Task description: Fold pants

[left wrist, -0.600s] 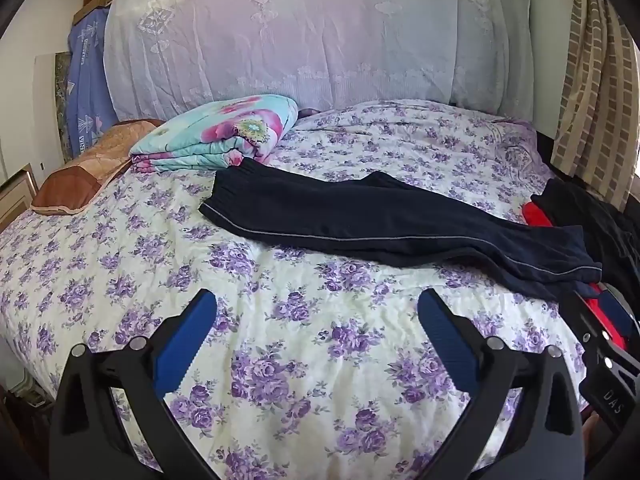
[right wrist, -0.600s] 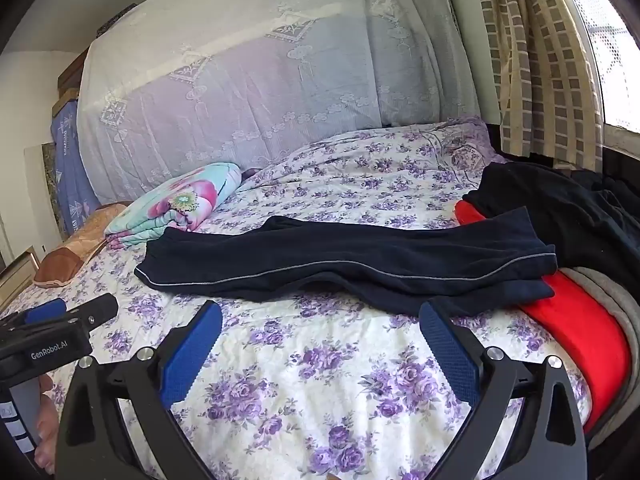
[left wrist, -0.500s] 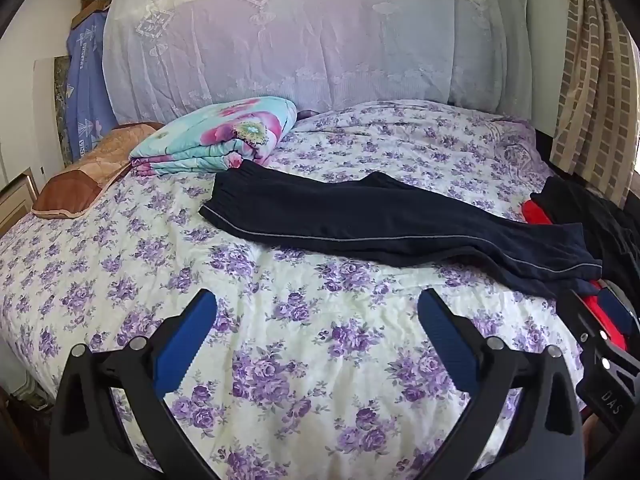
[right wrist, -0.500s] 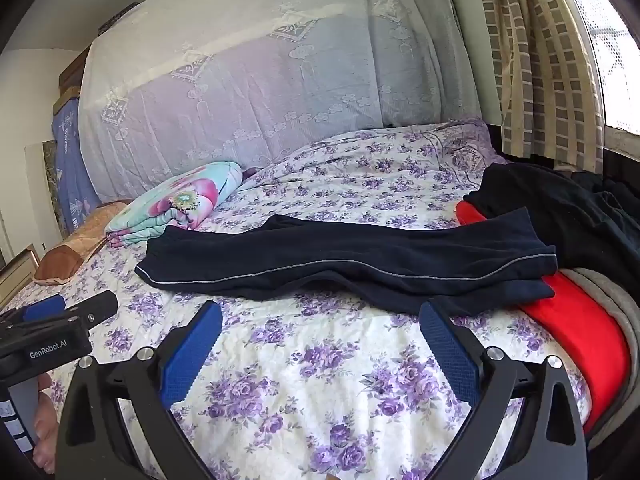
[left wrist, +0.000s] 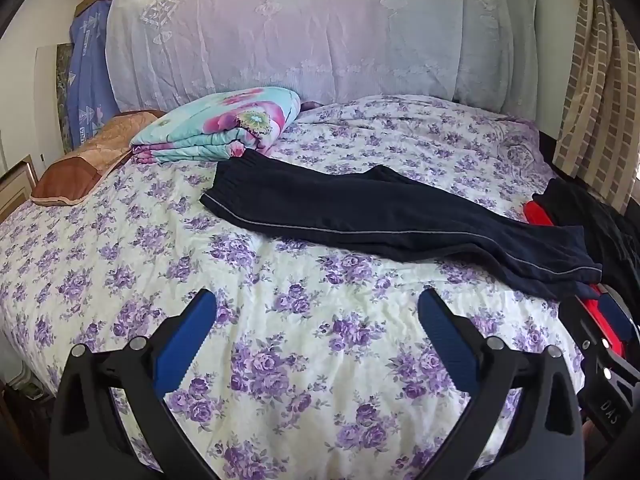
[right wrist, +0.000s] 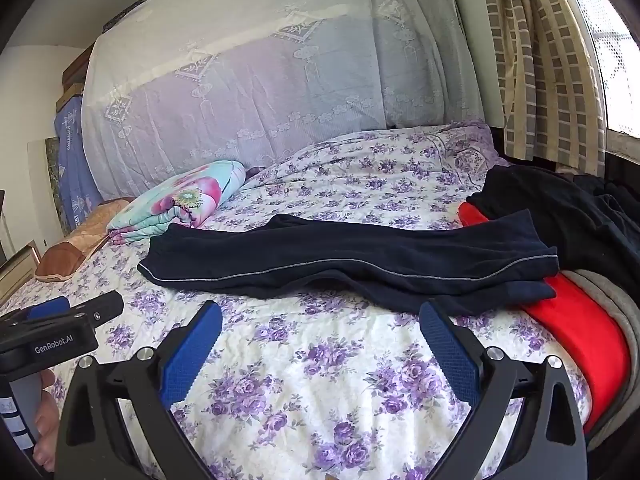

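Observation:
Dark navy pants with a thin grey side stripe lie flat across the flowered bed, legs laid together, waistband at the left, cuffs at the right. They also show in the right wrist view. My left gripper is open and empty, held above the bedspread in front of the pants. My right gripper is open and empty, just in front of the pants' lower edge, near the cuffs. The left gripper's body shows at the left of the right wrist view.
A folded flowered quilt and a brown pillow lie at the back left. A pile of red, grey and black clothes sits at the bed's right edge under the cuffs. A lace-covered headboard and a curtain stand behind.
Both views have shifted very slightly; the grippers stay open and the pants have not moved.

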A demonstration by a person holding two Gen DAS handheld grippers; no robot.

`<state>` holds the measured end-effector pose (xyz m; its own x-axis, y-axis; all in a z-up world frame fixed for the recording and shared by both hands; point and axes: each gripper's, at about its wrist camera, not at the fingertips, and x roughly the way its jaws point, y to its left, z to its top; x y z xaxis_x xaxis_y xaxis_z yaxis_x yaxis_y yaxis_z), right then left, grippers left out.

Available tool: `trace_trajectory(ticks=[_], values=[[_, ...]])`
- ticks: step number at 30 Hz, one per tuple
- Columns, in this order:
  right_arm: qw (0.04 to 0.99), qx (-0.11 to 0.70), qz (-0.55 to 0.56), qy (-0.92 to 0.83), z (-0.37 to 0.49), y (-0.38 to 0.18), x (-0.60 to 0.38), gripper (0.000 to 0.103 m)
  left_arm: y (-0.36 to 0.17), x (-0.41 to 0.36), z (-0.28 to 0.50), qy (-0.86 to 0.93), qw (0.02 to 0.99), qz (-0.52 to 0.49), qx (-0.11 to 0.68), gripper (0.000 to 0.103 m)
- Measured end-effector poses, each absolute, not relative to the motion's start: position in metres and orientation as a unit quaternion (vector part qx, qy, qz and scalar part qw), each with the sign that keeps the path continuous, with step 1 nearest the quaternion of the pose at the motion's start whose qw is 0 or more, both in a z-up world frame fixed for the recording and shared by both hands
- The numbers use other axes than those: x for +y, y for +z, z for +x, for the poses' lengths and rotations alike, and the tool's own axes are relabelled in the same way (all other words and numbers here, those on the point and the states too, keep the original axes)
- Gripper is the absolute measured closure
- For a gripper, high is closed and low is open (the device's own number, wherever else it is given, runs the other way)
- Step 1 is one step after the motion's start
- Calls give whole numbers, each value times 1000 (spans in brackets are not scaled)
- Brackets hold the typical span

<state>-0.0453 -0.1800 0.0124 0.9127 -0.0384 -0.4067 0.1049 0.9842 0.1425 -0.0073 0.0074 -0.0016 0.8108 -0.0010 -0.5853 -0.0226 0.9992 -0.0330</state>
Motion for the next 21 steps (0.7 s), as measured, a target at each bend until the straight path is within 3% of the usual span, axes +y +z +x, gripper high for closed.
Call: trace_trajectory(ticks=[21], values=[[974, 211, 80, -32, -47, 9, -170, 4, -10, 8, -5, 7, 950, -21, 313, 4]])
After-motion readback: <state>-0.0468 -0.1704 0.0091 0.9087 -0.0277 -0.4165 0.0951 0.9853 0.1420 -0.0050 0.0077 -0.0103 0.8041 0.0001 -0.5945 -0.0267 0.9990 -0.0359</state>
